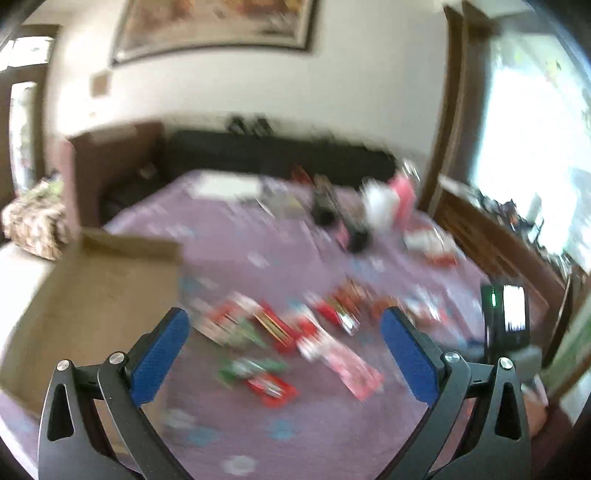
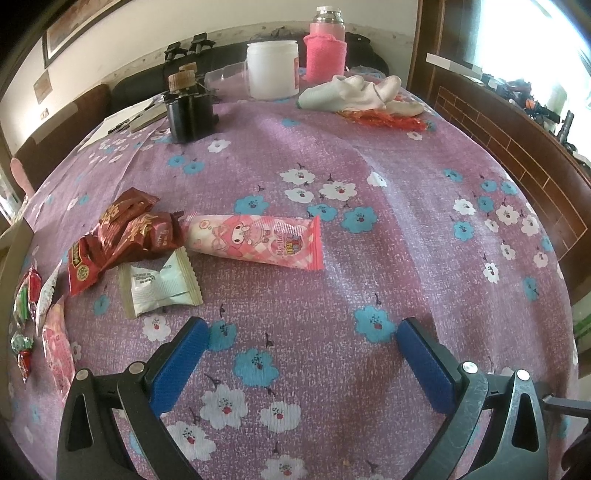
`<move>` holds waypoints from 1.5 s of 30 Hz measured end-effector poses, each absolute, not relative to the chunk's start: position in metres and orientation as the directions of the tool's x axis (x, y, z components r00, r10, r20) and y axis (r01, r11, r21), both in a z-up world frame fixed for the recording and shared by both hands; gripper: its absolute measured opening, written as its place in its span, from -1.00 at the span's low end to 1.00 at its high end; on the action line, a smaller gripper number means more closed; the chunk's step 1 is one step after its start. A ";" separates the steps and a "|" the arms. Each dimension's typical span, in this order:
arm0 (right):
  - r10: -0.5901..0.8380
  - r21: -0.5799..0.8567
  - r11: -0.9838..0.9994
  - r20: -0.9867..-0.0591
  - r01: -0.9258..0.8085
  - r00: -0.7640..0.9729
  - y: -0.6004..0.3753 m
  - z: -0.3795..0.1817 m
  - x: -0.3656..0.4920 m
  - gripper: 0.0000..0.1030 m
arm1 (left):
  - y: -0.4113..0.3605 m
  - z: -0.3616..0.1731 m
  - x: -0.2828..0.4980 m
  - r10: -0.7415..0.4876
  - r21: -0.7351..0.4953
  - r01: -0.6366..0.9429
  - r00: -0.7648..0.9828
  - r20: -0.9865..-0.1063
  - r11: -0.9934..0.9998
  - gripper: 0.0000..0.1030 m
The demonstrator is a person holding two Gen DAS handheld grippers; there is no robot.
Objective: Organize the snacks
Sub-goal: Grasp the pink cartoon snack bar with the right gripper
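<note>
Purple woven tablecloth [image 2: 369,258] with white and blue printed flowers, slightly creased, spread over a table. Beyond it, a pale wall with a framed picture [image 1: 214,26], a dark wooden wall panel at right and a bright window [image 1: 535,147].

Right gripper [image 2: 301,354] spread wide, blue ribbed pads empty, hovering over bare cloth. Ahead and slightly left of it: a long pink glossy snack pouch [image 2: 258,240] lying flat; touching its left end, crinkled dark red wrappers [image 2: 129,236]; just in front of those, a small white sachet [image 2: 159,284] with zigzag ends. More small packets at far left edge. Far ahead: white plastic jar [image 2: 272,70], bottle in a pink knitted sleeve [image 2: 325,55], crumpled white cloth [image 2: 354,94], black holder [image 2: 190,114].

Left gripper [image 1: 284,336] likewise spread wide, holding nothing; view motion-blurred. Between and just beyond its pads, scattered red, green and pink snack packets [image 1: 280,332]. Open brown cardboard box [image 1: 103,291] to its left.
</note>
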State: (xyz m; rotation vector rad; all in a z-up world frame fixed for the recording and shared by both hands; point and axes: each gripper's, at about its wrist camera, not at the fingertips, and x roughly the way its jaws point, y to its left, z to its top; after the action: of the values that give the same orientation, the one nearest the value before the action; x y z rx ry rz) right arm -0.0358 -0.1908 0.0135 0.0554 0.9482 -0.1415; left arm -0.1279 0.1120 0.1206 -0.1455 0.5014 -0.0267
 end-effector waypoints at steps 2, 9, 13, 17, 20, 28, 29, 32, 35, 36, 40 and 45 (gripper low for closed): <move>-0.112 -0.034 0.989 -0.812 0.147 0.572 -0.187 0.015 -0.039 0.98 | 0.132 0.136 -0.132 -0.017 -0.131 -0.048 0.891 -0.454 0.990 1.00; -0.111 -0.072 0.994 -0.679 0.084 0.725 -0.160 0.063 -0.080 0.83 | 0.180 0.135 -0.136 -0.011 -0.180 -0.070 0.910 -0.415 0.981 1.00; 0.053 -0.011 0.997 -0.650 -0.079 0.758 -0.134 0.077 -0.096 0.83 | 0.189 0.114 -0.125 -0.073 -0.244 -0.057 0.869 -0.490 0.968 1.00; 0.204 0.011 0.961 -0.705 -0.277 0.679 -0.086 0.061 -0.098 0.74 | 0.186 0.092 -0.108 -0.155 -0.294 -0.029 0.798 -0.582 0.955 1.00; 0.231 -0.015 0.936 -0.727 -0.352 0.647 -0.058 0.046 -0.093 0.46 | 0.176 0.084 -0.101 -0.169 -0.280 -0.010 0.777 -0.606 0.960 1.00; 0.272 0.043 0.923 -0.776 -0.383 0.569 -0.038 0.018 -0.065 -0.42 | 0.153 0.077 -0.077 -0.256 -0.306 0.066 0.725 -0.639 0.950 1.00; 0.287 0.063 0.923 -0.771 -0.380 0.569 -0.044 0.020 -0.066 -0.43 | 0.149 0.076 -0.072 -0.262 -0.302 0.075 0.716 -0.647 0.950 1.00; 0.251 0.053 0.943 -0.761 -0.328 0.599 -0.056 0.023 -0.070 -0.43 | 0.126 0.072 -0.057 -0.273 -0.268 0.116 0.679 -0.681 0.956 1.00; 0.200 0.040 0.965 -0.749 -0.258 0.631 -0.072 0.025 -0.072 -0.43 | 0.099 0.067 -0.043 -0.298 -0.234 0.186 0.653 -0.697 0.954 0.83; 0.187 0.045 0.972 -0.746 -0.232 0.640 -0.080 0.024 -0.072 -0.43 | 0.092 0.065 -0.037 -0.305 -0.226 0.205 0.641 -0.704 0.952 0.72; 0.205 0.111 0.976 -0.746 -0.185 0.634 -0.102 0.024 -0.070 -0.42 | 0.060 0.049 -0.013 -0.299 -0.169 0.268 0.585 -0.754 0.949 0.42; 0.207 0.128 0.977 -0.757 -0.170 0.620 -0.107 0.021 -0.067 -0.42 | 0.043 0.024 0.004 -0.235 -0.081 0.293 0.542 -0.807 0.953 0.06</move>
State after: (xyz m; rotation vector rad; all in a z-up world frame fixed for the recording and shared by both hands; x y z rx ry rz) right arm -0.0666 -0.1072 0.0207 0.0450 0.8764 0.2164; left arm 0.0038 0.0429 0.0244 0.0662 0.9480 -0.3139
